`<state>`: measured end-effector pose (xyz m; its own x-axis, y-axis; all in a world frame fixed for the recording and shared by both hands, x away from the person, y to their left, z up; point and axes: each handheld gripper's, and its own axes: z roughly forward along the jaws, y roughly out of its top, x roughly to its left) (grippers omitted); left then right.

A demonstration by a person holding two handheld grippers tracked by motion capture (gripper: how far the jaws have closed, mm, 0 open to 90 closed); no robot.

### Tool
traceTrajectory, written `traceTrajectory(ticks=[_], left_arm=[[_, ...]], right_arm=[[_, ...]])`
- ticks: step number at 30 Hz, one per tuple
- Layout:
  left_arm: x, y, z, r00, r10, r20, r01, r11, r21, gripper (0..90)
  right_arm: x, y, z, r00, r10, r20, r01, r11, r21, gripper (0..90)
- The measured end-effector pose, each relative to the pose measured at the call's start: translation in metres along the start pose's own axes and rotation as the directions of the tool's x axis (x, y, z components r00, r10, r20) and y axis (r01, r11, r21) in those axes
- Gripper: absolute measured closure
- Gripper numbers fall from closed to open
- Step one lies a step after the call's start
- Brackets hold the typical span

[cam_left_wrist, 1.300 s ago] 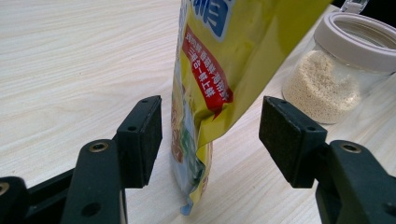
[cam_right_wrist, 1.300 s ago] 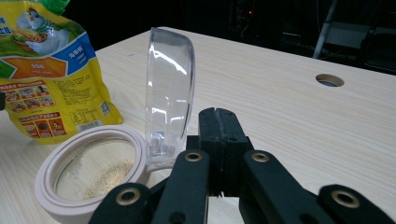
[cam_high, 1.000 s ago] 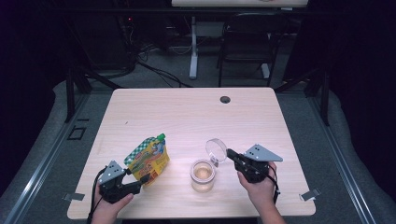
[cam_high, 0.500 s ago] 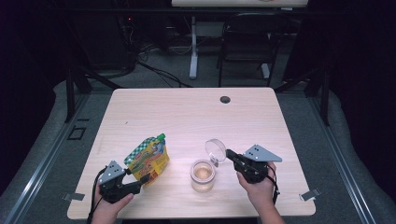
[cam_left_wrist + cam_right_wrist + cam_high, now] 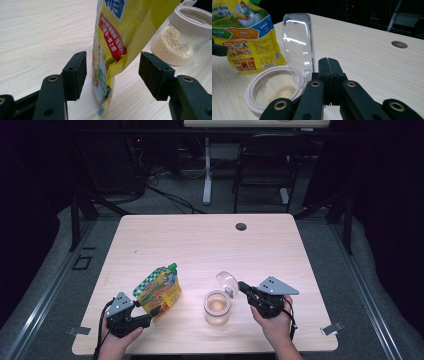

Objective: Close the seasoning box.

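A yellow spouted food pouch (image 5: 159, 290) stands upright near the table's front left. In the left gripper view, the pouch's (image 5: 112, 37) lower corner sits between the jaws of my left gripper (image 5: 115, 67), which are open, with a gap on each side. From above, that left gripper (image 5: 150, 313) is low at the pouch's base. A glass jar (image 5: 217, 307) with pale grains inside stands to the right, its clear hinged lid (image 5: 298, 45) tipped up. My right gripper (image 5: 328, 65) is shut, with nothing between the pads; the lid's edge rests against its left jaw. The right gripper (image 5: 242, 287) reaches in from the jar's right.
The light wooden table (image 5: 210, 245) has a round cable hole (image 5: 241, 226) near its far edge. A chair (image 5: 265, 165) and a desk leg stand on the dark floor beyond the table.
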<state>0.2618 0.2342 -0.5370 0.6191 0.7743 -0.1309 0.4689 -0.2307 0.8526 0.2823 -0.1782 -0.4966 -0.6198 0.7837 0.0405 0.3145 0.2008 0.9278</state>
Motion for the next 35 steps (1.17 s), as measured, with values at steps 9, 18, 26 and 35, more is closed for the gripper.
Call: traceTrajectory(ticks=[9, 18, 26, 35], left_arm=[[0.001, 0.0, 0.0, 1.0, 0.002, -0.001, -0.002, 1.0, 0.0, 39.6], [0.001, 0.0, 0.0, 1.0, -0.002, -0.003, 0.002, 1.0, 0.0, 39.6], [0.002, 0.0, 0.0, 1.0, 0.0, -0.004, 0.0, 1.0, 0.003, 39.6], [0.003, 0.001, -0.001, 1.0, 0.001, -0.008, -0.001, 1.0, 0.002, 39.4]], right_arm=[[0.013, -0.003, 0.009, 0.9979, -0.057, -0.03, 0.058, 0.998, 0.039, 90.0], [0.015, -0.005, 0.012, 0.9975, -0.064, -0.031, 0.065, 0.997, 0.051, 90.0], [0.013, -0.006, 0.012, 0.9982, -0.058, -0.019, 0.058, 0.997, 0.055, 88.4], [0.008, -0.01, 0.013, 0.9995, -0.026, 0.015, 0.025, 0.999, 0.038, 65.9]])
